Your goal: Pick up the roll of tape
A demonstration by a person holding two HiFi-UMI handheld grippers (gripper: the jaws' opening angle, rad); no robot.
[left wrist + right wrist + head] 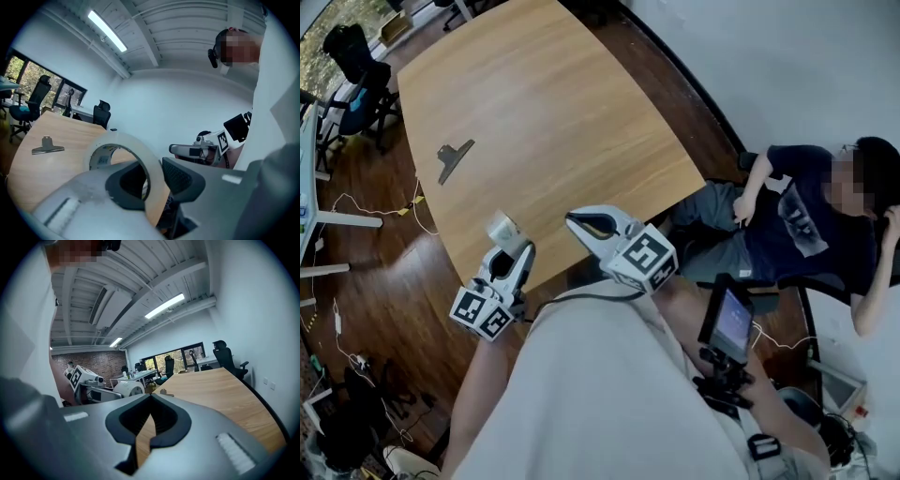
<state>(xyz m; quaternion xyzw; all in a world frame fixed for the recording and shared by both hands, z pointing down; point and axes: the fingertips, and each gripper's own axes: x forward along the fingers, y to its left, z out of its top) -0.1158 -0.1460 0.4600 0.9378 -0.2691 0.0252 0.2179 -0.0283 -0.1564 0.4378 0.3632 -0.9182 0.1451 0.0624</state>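
Observation:
The roll of tape [500,225], a translucent whitish ring, is held in the air just past the near edge of the wooden table [553,103]. My left gripper [504,240] is shut on it. In the left gripper view the tape [152,164] stands on edge, its band pinched between the dark pads [180,176]. My right gripper [574,221] hovers beside it to the right, shut and holding nothing; its tips [150,395] meet. The right gripper view also shows the tape [127,389] at its left.
A metal binder clip [455,157] lies on the table's left part. A person in a dark shirt [797,225] sits past the table's right edge. Office chairs [352,80] stand at the far left. A small screen on a mount [727,319] sits near my right arm.

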